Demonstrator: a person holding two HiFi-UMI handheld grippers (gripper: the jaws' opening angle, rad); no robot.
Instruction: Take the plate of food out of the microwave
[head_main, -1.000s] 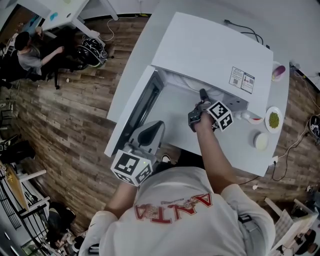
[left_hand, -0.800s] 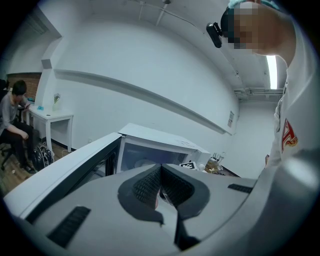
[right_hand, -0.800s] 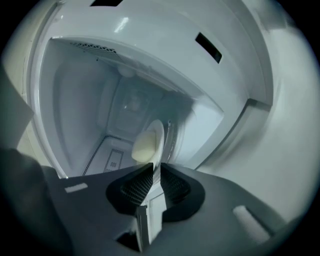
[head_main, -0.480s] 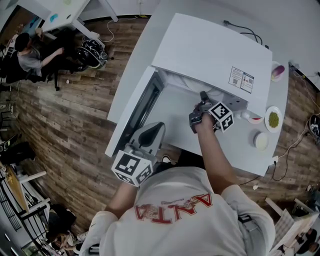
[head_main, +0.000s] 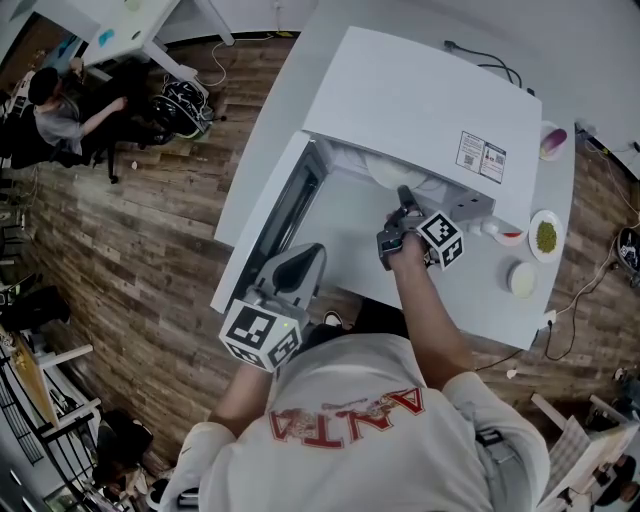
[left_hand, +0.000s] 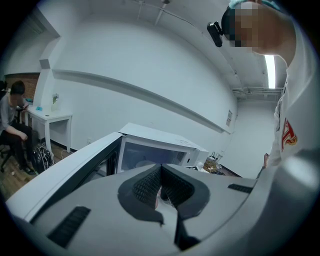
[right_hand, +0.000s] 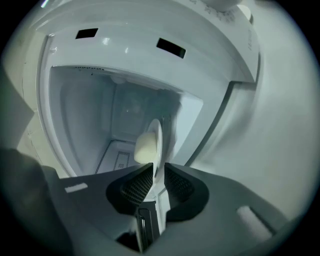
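At microwave (head_main: 420, 100), one plate (right_hand: 159, 131) seemingly pinched in just-widened right hand-held gripper (right_hand: 157, 170); left (left_hand: 161, 172) closed.

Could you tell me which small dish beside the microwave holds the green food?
The middle dish in the head view, with a green centre; the dish below it looks pale, the bowl above holds something purple.

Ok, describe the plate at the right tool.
The plate is white, thin and glossy, seen edge-on against the open microwave's white cavity. A pale rounded piece of food sits on one face. Its near rim is pinched by the right tool, whose jaws have just been opening slightly.
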